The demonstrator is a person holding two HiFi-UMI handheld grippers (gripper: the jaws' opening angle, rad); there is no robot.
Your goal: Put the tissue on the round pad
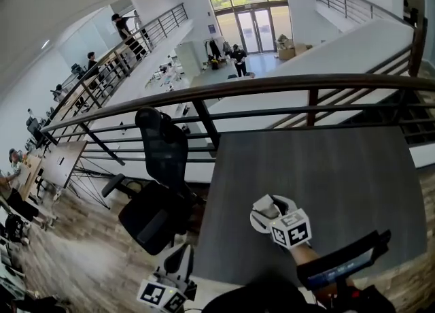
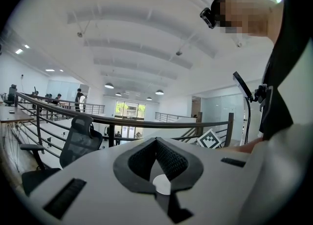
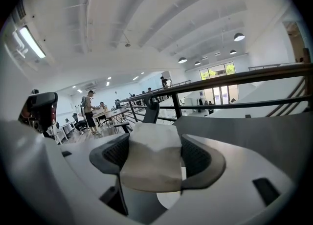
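Tissue [image 3: 151,160] sat pinched in my right gripper [image 1: 270,207] over the grey desk [image 1: 340,175]. My left gripper [image 2: 156,143], pressed together and empty, hung off the desk's near corner beside a black chair [image 1: 160,189], with a railing [image 1: 285,86] beyond.

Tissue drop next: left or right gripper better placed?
Right. The right gripper is shut on the tissue and sits over the grey table. The left gripper is shut, empty, and off the table's edge near the office chair. No round pad shows in any view.
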